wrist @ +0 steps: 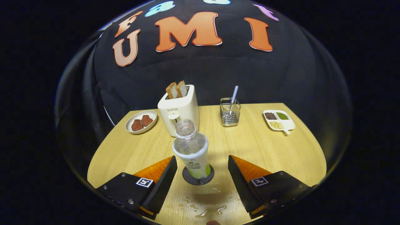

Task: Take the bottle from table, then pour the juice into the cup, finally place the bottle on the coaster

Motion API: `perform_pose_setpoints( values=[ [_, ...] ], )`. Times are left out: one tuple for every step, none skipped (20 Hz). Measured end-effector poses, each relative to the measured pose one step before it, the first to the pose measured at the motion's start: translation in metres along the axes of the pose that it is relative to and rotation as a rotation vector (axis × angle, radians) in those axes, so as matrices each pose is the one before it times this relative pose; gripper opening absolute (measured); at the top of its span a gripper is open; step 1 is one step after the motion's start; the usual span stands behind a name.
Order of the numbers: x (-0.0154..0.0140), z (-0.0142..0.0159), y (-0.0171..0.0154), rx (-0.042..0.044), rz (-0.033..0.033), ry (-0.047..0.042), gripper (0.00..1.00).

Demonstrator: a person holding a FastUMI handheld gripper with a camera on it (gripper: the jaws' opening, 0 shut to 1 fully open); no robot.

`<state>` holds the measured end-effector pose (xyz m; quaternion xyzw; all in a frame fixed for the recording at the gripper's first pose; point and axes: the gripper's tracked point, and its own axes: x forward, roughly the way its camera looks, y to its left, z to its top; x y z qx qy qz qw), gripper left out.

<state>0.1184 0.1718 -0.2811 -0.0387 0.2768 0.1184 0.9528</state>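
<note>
A clear plastic bottle (pixel 191 150) with a white and green label and no cap stands upright on a dark round coaster (pixel 198 178). It sits between the fingers of my gripper (pixel 202 162), nearer the left fingertip than the right. Both fingers stand wide apart and neither presses on the bottle. Drops of spilled liquid (pixel 203 210) glisten on the wooden table (pixel 265 150) just behind the coaster, between the fingers. I see no cup.
Beyond the bottle stands a white toaster (pixel 178 109) with two bread slices. A plate of reddish cookies (pixel 141 121) lies to its left. A metal wire holder (pixel 230 112) with a utensil and a divided white dish of beans (pixel 279 120) sit farther right.
</note>
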Motion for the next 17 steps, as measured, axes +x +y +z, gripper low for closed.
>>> perform_pose_setpoints(
  values=[
    [-0.01476,0.01406,-0.00570,-0.00160,-0.01280,-0.02835,0.97],
    [-0.01533,0.01400,-0.00486,0.00024,-0.01291,-0.02670,0.97],
    [-0.01544,0.01501,-0.00616,0.00225,-0.01565,-0.02913,0.97],
    [-0.01641,0.01425,-0.00625,0.00543,-0.01378,-0.02727,0.97],
    [-0.01554,0.01446,-0.00490,0.00547,-0.01405,-0.02475,0.97],
    [-0.01910,0.01525,-0.00642,-0.00196,-0.01813,-0.02983,0.97],
    [-0.01612,0.01505,-0.00558,-0.00380,-0.01491,-0.02915,0.97],
    [-0.01438,0.01378,-0.00456,-0.00524,-0.01526,-0.02600,0.97],
    [-0.01518,0.00953,-0.00414,-0.00228,-0.01425,-0.01805,0.97],
    [-0.01379,0.01086,-0.00260,-0.00540,-0.01440,-0.02189,0.97],
    [-0.01203,0.01079,-0.00207,-0.00371,-0.01403,-0.02594,0.97],
    [-0.01208,0.01020,-0.00013,-0.00051,-0.00718,-0.02458,0.97],
    [-0.01131,0.00849,0.00121,0.00350,-0.00391,-0.01829,0.97],
    [-0.01037,0.00712,0.00192,0.00531,-0.00116,-0.01479,0.97],
    [-0.01053,0.00643,0.00050,0.00413,-0.00253,-0.01593,0.96],
    [-0.00739,0.00644,-0.00035,0.00175,-0.00667,-0.01613,0.97],
    [-0.00666,0.00564,0.00026,-0.00109,-0.00560,-0.01560,0.97]
  ],
)
